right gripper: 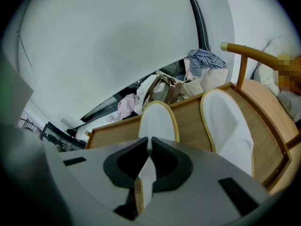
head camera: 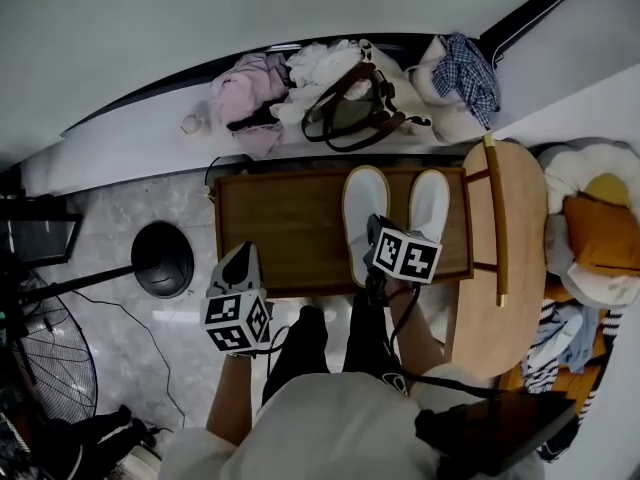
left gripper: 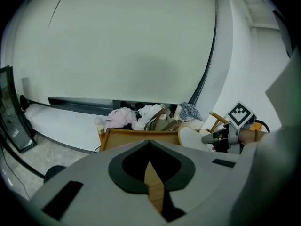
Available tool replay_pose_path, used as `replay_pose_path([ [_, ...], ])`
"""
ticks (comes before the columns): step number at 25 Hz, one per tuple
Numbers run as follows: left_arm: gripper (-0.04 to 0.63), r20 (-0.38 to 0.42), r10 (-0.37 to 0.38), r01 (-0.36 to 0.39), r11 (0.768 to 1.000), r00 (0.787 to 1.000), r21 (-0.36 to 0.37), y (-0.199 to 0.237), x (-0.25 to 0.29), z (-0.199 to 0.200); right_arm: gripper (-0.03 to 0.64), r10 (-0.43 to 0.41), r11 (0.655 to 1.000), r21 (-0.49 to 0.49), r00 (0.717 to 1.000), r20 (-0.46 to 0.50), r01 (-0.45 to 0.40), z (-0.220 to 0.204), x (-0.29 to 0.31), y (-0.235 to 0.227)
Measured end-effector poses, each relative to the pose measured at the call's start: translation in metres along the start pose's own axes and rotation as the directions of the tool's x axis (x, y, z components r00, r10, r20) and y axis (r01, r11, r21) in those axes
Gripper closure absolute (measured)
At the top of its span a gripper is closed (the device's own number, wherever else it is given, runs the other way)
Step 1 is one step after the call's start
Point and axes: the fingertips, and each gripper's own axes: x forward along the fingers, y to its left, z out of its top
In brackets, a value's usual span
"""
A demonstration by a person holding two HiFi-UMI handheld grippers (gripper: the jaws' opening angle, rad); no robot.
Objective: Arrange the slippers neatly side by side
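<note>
Slippers numbered two, both white with yellow rims, lying toes-far on the right half of one low wooden table (head camera: 285, 233). The left slipper (head camera: 362, 200) and the right slipper (head camera: 431, 203) lay near each other, roughly parallel, with a strip of bare wood between them. The right gripper (head camera: 376, 231) hung over the left slipper's near end with its fingers drawn together at the tips; whether they pinched the fabric could not be told. The left gripper (head camera: 240, 258) sat at the table's near edge, left of both slippers, its fingers closed on nothing. Beyond the table, one bag (head camera: 350, 113) rested among heaped clothes (head camera: 252, 93).
</note>
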Motion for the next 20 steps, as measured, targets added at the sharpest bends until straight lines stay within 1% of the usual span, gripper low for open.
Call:
replay_pose_path([
  [9, 0.578, -0.017, -0.009, 0.009, 1.000, 1.000, 0.010, -0.001, 0.013, -0.001, 0.571, -0.020, 0.999, 0.034, 1.000, -0.018, 0.020, -0.007, 0.012, -0.010],
  [16, 0.578, -0.024, -0.010, 0.011, 1.000, 1.000, 0.012, -0.005, 0.017, -0.005, 0.570, -0.021, 0.999, 0.031, 0.999, -0.031, 0.022, -0.008, 0.014, -0.015],
  [20, 0.578, -0.018, -0.010, 0.010, 1.000, 1.000, 0.016, -0.007, 0.018, -0.004, 0.569, -0.004, 0.999, 0.053, 0.999, -0.042, 0.006, -0.012, 0.015, -0.016],
])
